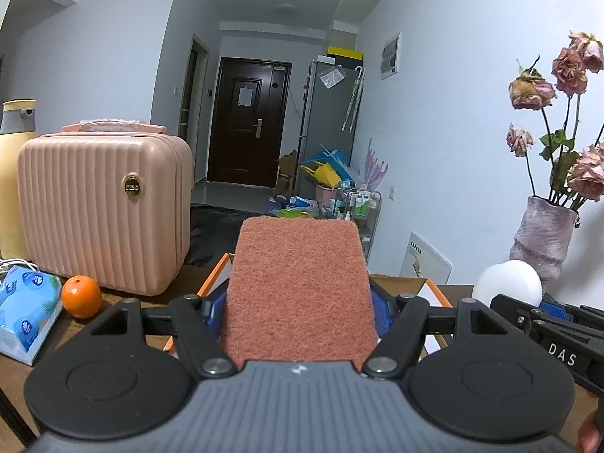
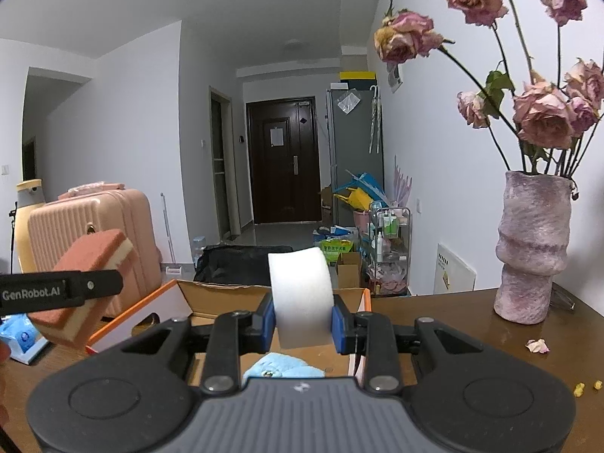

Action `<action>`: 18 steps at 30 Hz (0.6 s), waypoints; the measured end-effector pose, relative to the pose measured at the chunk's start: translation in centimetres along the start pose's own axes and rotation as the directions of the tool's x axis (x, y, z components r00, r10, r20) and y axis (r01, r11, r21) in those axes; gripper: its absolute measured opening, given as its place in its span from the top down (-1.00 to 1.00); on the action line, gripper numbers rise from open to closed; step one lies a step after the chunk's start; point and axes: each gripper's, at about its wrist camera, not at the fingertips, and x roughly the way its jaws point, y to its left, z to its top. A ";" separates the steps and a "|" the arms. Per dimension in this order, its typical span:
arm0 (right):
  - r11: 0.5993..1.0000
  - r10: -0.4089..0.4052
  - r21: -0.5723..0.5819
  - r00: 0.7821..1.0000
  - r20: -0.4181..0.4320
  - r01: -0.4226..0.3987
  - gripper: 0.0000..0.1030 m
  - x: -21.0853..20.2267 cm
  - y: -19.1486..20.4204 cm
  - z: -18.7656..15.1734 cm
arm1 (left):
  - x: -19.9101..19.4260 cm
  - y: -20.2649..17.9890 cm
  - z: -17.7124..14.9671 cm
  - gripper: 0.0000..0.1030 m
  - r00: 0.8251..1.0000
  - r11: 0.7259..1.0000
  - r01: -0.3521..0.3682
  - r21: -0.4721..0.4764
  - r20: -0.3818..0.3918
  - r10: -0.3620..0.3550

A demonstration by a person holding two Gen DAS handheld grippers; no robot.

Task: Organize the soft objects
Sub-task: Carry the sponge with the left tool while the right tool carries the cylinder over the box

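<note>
Above the open cardboard box [image 2: 211, 294], our left gripper [image 1: 300, 313] clamps a rust-red scouring sponge [image 1: 298, 287] with a yellow foam underside; our right gripper [image 2: 302, 324] pinches a white foam piece [image 2: 300, 294], squeezed narrow.

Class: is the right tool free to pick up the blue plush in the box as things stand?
Probably not: the right tool is shut on white foam, though the blue plush lies uncovered in the cardboard box.

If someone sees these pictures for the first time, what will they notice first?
Each gripper holds something soft above the open cardboard box: the left gripper a reddish-brown sponge, the right gripper a white foam piece. On the right, dried pink roses stand in a rough vase.
</note>
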 end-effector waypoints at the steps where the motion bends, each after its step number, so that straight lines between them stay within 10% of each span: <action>1: 1.000 -0.001 -0.005 1.000 -0.004 0.001 0.44 0.4 0.0 0.0 | 0.3 0.0 0.0 -0.37 1.000 1.000 -0.002 0.002 0.000 0.002; 18: 0.999 -0.009 -0.047 0.996 -0.087 0.005 0.44 6.6 -0.5 0.3 | 4.9 -0.4 0.7 -0.37 0.999 0.999 -0.033 0.017 0.000 0.033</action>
